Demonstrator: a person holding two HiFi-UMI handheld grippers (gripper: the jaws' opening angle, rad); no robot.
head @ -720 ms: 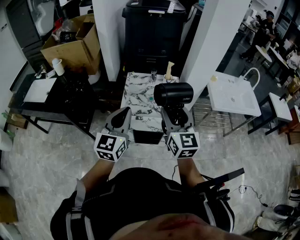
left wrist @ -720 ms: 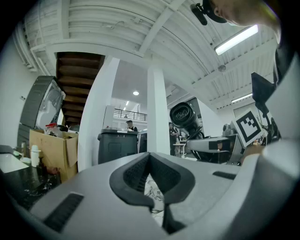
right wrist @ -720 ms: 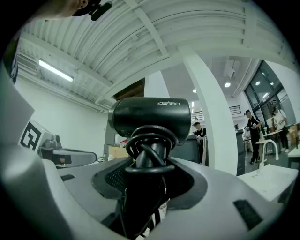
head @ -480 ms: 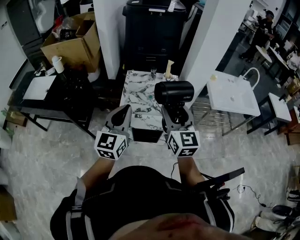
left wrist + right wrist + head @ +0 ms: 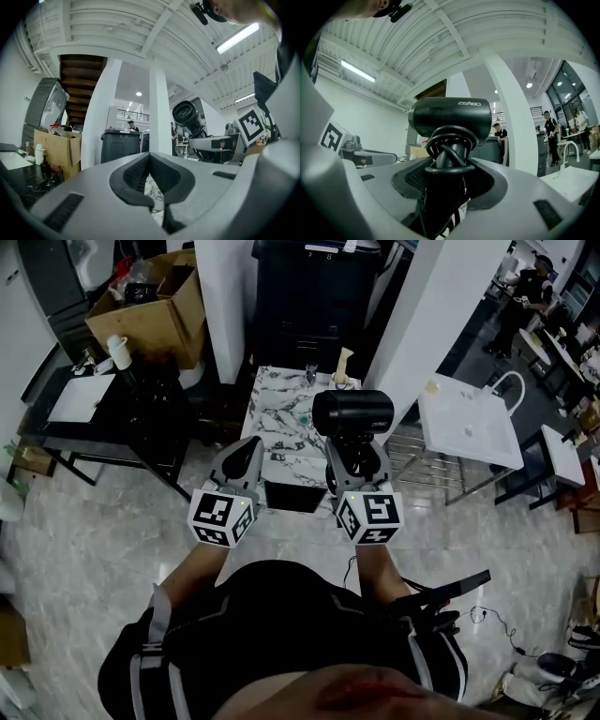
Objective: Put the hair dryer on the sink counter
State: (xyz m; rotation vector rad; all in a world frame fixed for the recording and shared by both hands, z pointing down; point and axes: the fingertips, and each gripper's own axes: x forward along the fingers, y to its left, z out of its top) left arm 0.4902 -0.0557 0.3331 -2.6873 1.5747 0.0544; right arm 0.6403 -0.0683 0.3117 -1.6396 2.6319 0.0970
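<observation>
A black hair dryer (image 5: 352,413) with its cord coiled round the handle stands upright in my right gripper (image 5: 354,457), whose jaws are shut on the handle. In the right gripper view the dryer's barrel (image 5: 450,117) lies crosswise above the jaws, and the right gripper (image 5: 450,176) clamps the cord-wrapped handle. My left gripper (image 5: 246,454) hangs beside it, shut and empty; its pads (image 5: 133,176) meet with nothing between them. The white sink counter (image 5: 459,432) with its curved faucet (image 5: 506,385) stands to the right, apart from the dryer.
A small marble-topped table (image 5: 281,432) is right below both grippers. Behind it are a black bin (image 5: 314,296) and white pillars (image 5: 427,306). A black table (image 5: 94,418) and a cardboard box (image 5: 150,310) are at the left. People stand far right.
The whole head view has shifted a little upward. Both grippers keep the same pose side by side, and the hair dryer stays in the right one.
</observation>
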